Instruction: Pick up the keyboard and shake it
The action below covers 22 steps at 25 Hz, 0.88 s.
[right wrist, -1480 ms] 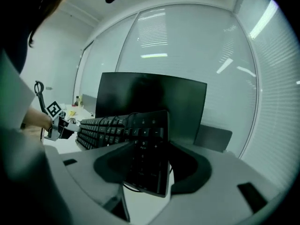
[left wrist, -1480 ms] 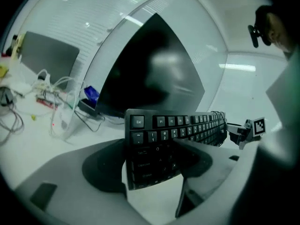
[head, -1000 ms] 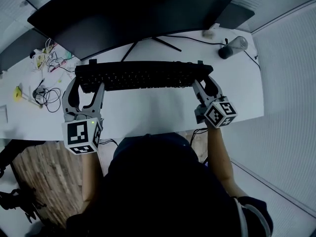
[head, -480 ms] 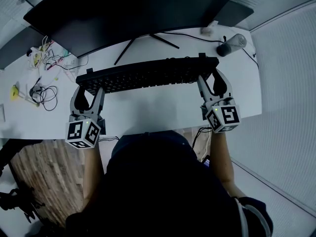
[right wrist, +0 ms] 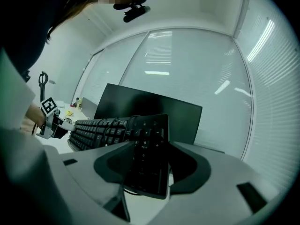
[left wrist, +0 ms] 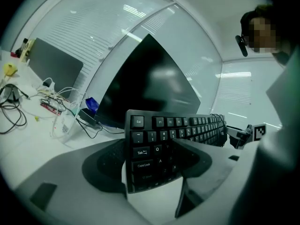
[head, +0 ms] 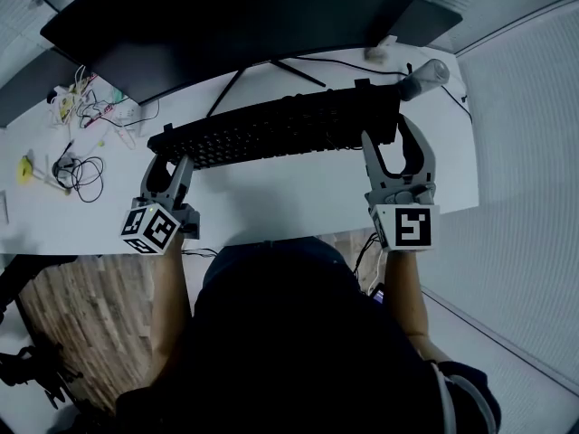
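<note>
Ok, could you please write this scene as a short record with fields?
keyboard: lifted off the desk, slanted
left tongs: shut on the Esc end
right tongs: shut on the number-pad end
behind: monitor
desk's left side: loose cables

L gripper (head: 169,165) low, R gripper (head: 395,138) higher, fingers (head: 372,158) tight on keyboard (head: 280,127) ends
</note>
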{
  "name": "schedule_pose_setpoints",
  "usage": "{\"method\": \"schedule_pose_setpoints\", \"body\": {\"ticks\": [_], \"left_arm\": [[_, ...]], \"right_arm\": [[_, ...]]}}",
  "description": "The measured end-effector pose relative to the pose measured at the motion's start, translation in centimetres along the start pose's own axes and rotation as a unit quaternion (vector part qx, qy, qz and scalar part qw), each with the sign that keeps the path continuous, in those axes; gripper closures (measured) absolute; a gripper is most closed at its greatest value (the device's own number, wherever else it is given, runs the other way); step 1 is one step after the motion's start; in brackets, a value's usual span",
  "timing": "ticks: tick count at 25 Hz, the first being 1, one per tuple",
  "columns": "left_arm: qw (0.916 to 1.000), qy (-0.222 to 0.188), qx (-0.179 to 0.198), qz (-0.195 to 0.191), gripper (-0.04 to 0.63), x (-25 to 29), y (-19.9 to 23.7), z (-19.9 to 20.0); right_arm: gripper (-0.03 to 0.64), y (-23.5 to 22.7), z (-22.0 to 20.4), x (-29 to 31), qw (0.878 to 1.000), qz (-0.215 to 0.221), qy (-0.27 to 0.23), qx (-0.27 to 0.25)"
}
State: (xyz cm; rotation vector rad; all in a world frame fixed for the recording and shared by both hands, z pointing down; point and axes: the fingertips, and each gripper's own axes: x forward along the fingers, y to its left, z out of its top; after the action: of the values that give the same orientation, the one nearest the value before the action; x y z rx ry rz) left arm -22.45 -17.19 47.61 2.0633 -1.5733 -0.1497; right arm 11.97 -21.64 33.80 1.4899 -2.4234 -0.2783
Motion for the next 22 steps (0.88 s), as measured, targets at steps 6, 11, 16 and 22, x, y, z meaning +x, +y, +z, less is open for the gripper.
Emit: {"method": "schedule_pose_setpoints", "body": {"ticks": [6,11,16,22], "left_arm": [[0.9958,0.072,0.051,0.023,0.276,0.3,-0.3,-1.8],[0.9889,0.134,0.053,0.037,0.276,-0.2,0.3,-6.3],[0.9779,0.199,0.035,0.054,0.276,-1.6,1.7,-11.2],[0.9676,0.239,0.040,0.070,0.275,-1.3,3.1,-12.7]], "right_arm": [[0.374,-0.1,-8.4,-0.2,0.992,-0.001,0.069,0.105],[0.374,1.4,-14.7,-1.3,0.978,0.012,0.134,0.156],[0.374,3.8,-19.8,-2.8,0.962,0.033,0.203,0.182],[0.376,5.8,-24.3,-2.9,0.932,0.056,0.275,0.229]]}}
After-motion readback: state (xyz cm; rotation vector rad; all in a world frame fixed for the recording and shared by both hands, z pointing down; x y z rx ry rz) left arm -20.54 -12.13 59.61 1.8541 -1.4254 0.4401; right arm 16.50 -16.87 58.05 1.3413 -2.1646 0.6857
